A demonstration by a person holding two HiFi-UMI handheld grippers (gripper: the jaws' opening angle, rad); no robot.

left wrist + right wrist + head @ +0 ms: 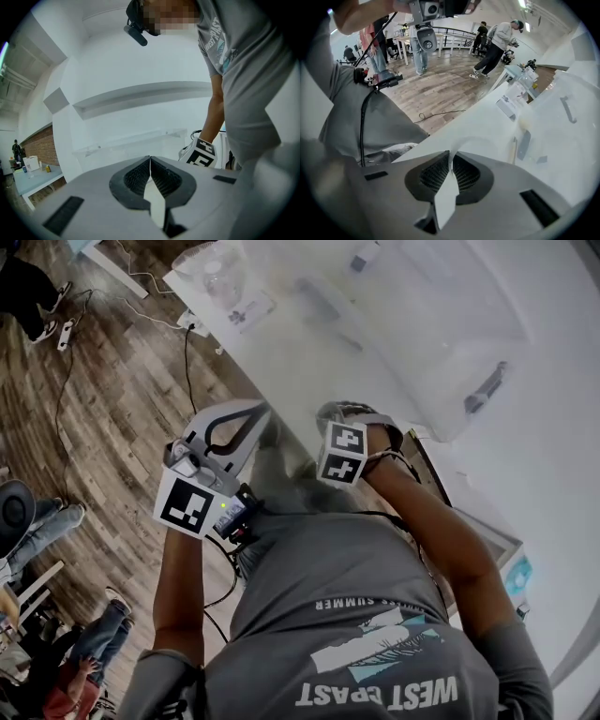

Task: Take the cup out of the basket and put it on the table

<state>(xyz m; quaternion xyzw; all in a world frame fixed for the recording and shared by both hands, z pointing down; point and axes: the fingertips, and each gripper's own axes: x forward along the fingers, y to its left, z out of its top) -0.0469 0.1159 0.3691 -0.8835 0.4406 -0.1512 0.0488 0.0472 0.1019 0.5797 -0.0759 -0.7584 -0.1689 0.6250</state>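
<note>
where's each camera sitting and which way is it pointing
Head view: on the person's head, looking steeply down at the white table and clear plastic bin; grey shirt, both forearms, left claw and right claw show.
Left gripper view: on the left claw, jaws together, facing white surfaces; shirt, an arm and the right claw's marker cube show.
Right gripper view: on the right claw, jaws together, facing table and bin; shirt at left.
Shared: table and bin appear in head and right gripper views.

The person's grey T-shirt (375, 634), near in the head view, reads "WEST COAST" below a smaller line ending "SUMMER"; marker cubes (190, 504) on the left gripper (150, 161) and right gripper (451, 157) bear only black-and-white patterns.
</note>
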